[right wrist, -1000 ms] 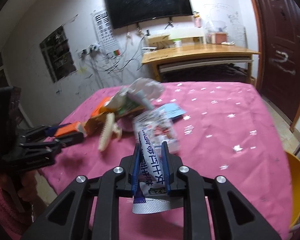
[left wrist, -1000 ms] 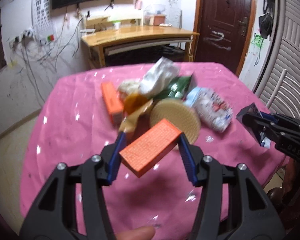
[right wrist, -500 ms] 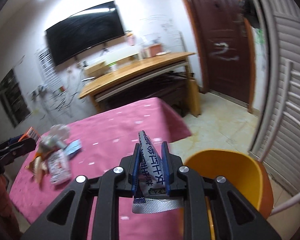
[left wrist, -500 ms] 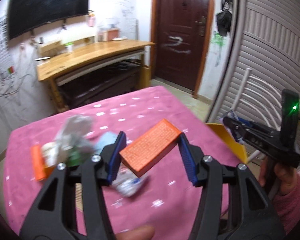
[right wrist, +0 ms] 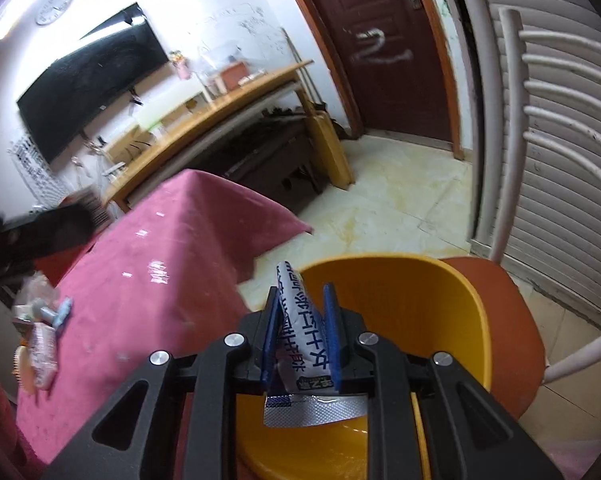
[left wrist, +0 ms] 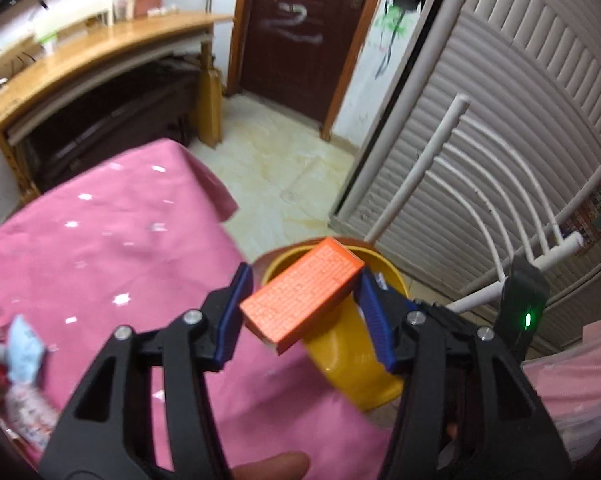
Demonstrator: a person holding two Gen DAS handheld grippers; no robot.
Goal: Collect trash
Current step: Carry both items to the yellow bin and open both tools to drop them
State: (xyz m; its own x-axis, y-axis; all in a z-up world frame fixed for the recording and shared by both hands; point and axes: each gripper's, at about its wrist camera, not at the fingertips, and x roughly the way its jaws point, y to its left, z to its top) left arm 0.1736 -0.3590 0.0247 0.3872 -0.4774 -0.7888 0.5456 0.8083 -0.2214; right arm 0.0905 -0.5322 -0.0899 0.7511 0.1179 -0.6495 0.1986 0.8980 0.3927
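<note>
My left gripper (left wrist: 302, 312) is shut on an orange box (left wrist: 300, 294), held tilted over the near rim of a yellow bin (left wrist: 352, 364). In the right wrist view my right gripper (right wrist: 302, 328) is shut on a white and silver wrapper (right wrist: 300, 332) with blue print, just above the open yellow bin (right wrist: 428, 304). The bin stands on an orange chair seat (right wrist: 512, 320) beside the table's pink cloth (left wrist: 112, 248). Part of the right gripper (left wrist: 520, 304), with a green light, shows at the right of the left wrist view. The left gripper (right wrist: 32, 236) is a dark blur at the left of the right wrist view.
Several wrappers (right wrist: 40, 328) lie on the pink cloth (right wrist: 160, 280) at the far left. A white chair back (left wrist: 480, 184) rises behind the bin, before a ribbed shutter (left wrist: 520, 100). A wooden desk (right wrist: 220, 120) and a dark door (right wrist: 384, 48) stand across tiled floor (right wrist: 384, 208).
Both grippers have swung right, away from the trash pile on the table and over to the yellow bin on the chair. Each still holds its item.
</note>
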